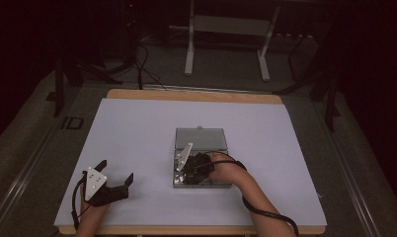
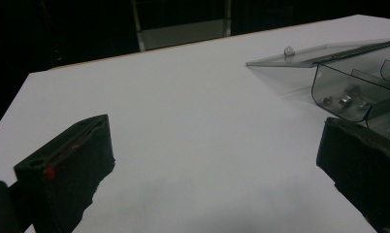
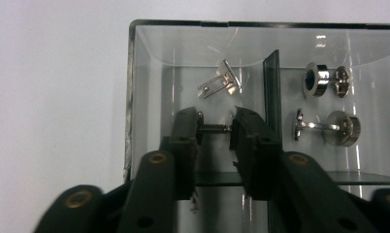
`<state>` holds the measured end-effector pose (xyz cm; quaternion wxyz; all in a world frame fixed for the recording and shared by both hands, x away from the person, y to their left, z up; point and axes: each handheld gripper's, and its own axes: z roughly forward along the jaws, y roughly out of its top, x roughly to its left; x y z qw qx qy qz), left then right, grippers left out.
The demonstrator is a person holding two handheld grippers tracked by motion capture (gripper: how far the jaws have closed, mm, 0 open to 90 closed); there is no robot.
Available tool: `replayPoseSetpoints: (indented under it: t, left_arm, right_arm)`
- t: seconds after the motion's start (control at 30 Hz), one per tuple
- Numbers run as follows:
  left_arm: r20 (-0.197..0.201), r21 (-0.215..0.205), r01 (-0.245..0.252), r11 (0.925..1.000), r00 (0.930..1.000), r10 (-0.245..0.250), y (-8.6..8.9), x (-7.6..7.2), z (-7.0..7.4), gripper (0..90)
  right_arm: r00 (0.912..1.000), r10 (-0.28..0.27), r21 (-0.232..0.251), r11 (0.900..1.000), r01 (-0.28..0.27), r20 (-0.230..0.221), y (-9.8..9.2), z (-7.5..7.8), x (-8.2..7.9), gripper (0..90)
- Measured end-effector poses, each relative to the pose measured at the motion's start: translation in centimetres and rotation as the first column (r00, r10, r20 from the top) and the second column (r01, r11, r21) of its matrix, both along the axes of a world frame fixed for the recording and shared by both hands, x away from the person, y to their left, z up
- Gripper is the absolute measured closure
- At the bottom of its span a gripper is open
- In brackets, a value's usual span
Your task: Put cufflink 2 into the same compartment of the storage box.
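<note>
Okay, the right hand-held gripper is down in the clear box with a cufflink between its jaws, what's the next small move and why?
Probably lift straight up a little. The right hand-held gripper has its jaws at each end of a cufflink in the left compartment of the clear box, close beside the divider and another cufflink, so rising avoids knocking them.

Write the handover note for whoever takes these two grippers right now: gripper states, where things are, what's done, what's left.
Right gripper: down inside the clear box, jaws on either end of a cufflink in its left compartment.
Left gripper: open, holding nothing, resting on the white table sheet left of the box.
Box: lid open and laid back. A loose cufflink clip lies behind the gripped one; two more cufflinks lie in the right compartment.
Done: box opened, one cufflink gripped.
Left: probably lift it out or release it; I cannot tell which.
</note>
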<state>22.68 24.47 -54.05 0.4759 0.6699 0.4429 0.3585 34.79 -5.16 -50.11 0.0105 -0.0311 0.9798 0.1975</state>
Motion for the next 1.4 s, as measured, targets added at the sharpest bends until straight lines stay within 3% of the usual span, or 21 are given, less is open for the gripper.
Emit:
replayPoseSetpoints:
  t: [0.13,0.27,0.47,0.63,0.83,0.93,1.0,1.07,1.1,1.13,1.23,1.33,1.4]
  left_arm:
    - [-0.002,0.000,0.000,1.0000,1.0000,0.000,0.0,0.0,0.0,0.9]
    - [-0.003,0.003,-0.001,1.0000,1.0000,0.001,0.0,0.0,0.0,0.9]
    - [-0.005,0.002,-0.001,1.0000,1.0000,0.001,0.0,0.0,0.0,0.9]
    - [-0.005,0.000,-0.001,1.0000,1.0000,0.001,0.0,0.0,0.0,0.9]
    - [-0.006,-0.001,0.000,1.0000,1.0000,0.000,0.0,0.1,0.0,0.9]
    - [-0.006,0.000,0.001,1.0000,1.0000,-0.001,0.0,0.0,0.0,0.9]
    - [-0.006,-0.002,0.000,1.0000,1.0000,0.000,0.0,0.1,0.0,0.9]
    - [-0.006,-0.001,0.001,1.0000,1.0000,-0.001,0.0,0.1,0.0,1.0]
    - [-0.006,0.000,0.002,1.0000,1.0000,-0.002,0.0,0.1,0.0,0.9]
    - [-0.006,0.000,0.002,1.0000,1.0000,-0.002,0.0,0.1,0.0,0.9]
    - [-0.007,-0.004,0.002,1.0000,1.0000,-0.002,0.0,0.1,0.0,0.9]
    - [-0.007,-0.004,0.002,1.0000,1.0000,-0.002,0.0,0.1,0.0,0.9]
    - [-0.008,-0.004,0.002,1.0000,1.0000,-0.002,0.0,0.1,0.0,0.9]
  right_arm:
    - [0.9999,0.007,0.010,1.000,-0.007,0.011,-0.4,1.0,-0.2,65.8]
    - [0.9998,-0.007,0.074,0.997,0.006,0.019,-1.1,2.6,-0.1,65.3]
    - [0.9929,-0.108,0.154,0.983,0.100,0.050,-2.9,4.6,0.9,65.0]
    - [0.9762,-0.195,0.182,0.967,0.176,0.094,-4.3,5.0,1.7,64.7]
    - [0.9495,-0.297,0.202,0.941,0.272,0.103,-5.9,5.2,2.8,64.8]
    - [0.9302,-0.349,0.185,0.928,0.325,0.115,-6.7,5.0,3.3,64.8]
    - [0.9142,-0.388,0.186,0.913,0.363,0.118,-7.4,4.9,3.7,64.7]
    - [0.8915,-0.432,0.203,0.893,0.402,0.135,-8.1,4.9,4.1,63.6]
    - [0.8850,-0.445,0.204,0.887,0.414,0.137,-8.4,5.0,4.2,63.6]
    - [0.8850,-0.445,0.204,0.887,0.414,0.137,-8.4,5.0,4.2,63.6]
    - [0.8485,-0.503,0.213,0.858,0.467,0.164,-9.6,5.0,4.7,61.3]
    - [0.8216,-0.544,0.229,0.833,0.504,0.169,-10.6,5.0,5.1,59.5]
    - [0.7936,-0.581,0.256,0.807,0.532,0.181,-11.3,5.1,5.1,59.6]
